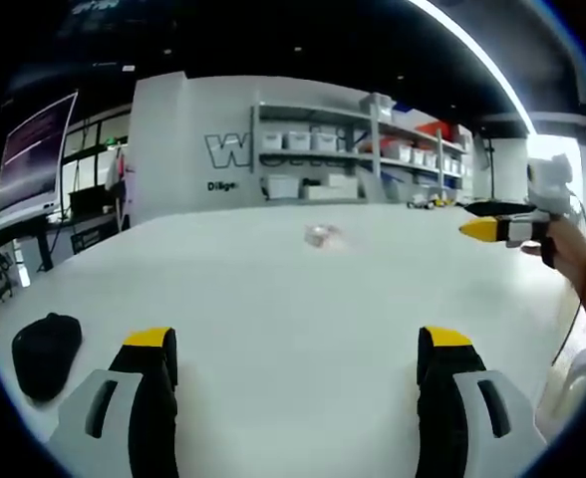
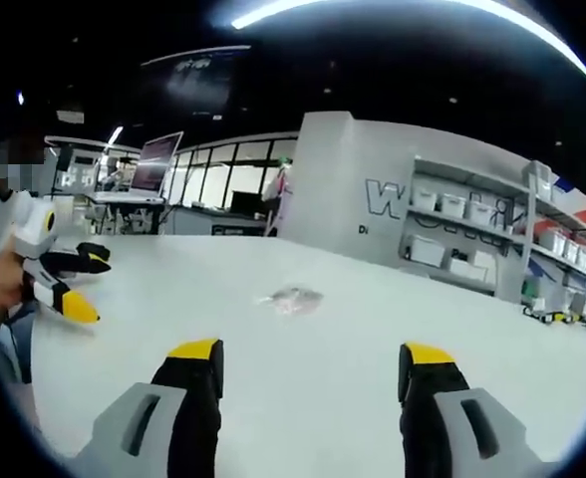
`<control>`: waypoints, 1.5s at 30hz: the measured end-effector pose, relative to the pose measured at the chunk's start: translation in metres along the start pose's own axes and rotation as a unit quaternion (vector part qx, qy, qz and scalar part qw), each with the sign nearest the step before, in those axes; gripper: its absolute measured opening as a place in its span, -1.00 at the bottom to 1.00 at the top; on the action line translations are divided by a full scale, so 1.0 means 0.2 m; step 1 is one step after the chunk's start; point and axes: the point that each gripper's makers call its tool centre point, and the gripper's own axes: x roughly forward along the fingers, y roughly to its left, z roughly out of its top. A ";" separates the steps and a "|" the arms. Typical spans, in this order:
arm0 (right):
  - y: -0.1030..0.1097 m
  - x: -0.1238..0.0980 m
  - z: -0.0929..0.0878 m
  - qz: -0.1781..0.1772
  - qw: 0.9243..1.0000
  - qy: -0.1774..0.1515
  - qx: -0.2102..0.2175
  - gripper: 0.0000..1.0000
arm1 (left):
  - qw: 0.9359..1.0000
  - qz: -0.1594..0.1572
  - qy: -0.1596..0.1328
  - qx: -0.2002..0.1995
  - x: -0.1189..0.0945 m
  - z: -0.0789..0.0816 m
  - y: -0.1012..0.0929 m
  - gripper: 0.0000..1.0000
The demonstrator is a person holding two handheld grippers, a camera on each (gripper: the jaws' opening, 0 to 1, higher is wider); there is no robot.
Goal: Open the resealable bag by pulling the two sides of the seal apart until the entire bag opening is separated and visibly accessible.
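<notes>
In the left gripper view, a dark rounded object (image 1: 46,354) sat at about eight o'clock on the white table (image 1: 293,299), near the left jaw. The left gripper (image 1: 298,349) had its two yellow-tipped jaws spread wide and released, with bare table between them. The resealable bag (image 1: 321,235) lay flat near twelve o'clock, well beyond the jaws, small and blurred; which way its seal pointed could not be told. Behind it stood shelving (image 1: 363,149) holding pale bins, their contents too small to read. At three o'clock the right gripper (image 1: 492,219) came in pointing leftward, held in a person's hand (image 1: 562,249), its jaws parted.

In the right gripper view, the left gripper (image 2: 79,284) appeared at nine o'clock, pointing rightward with its jaws apart, above the table edge. The bag (image 2: 291,299) lay near the centre, toward twelve o'clock from the jaws, its long axis running roughly nine to three, a clear pouch with something pale inside. The right gripper (image 2: 308,363) held its jaws wide, gripping nothing. Shelves with bins (image 2: 472,224) stood at two o'clock.
</notes>
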 end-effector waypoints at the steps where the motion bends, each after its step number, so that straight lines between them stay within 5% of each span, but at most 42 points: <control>1: 0.00 0.01 0.00 0.002 1.000 0.000 -0.002 0.41 | 1.000 0.000 -0.001 0.000 0.00 0.00 0.00 0.99; 45: -0.11 0.33 -0.05 0.038 0.998 0.032 -0.039 0.27 | 1.000 -0.008 0.006 -0.007 0.00 0.01 0.00 0.99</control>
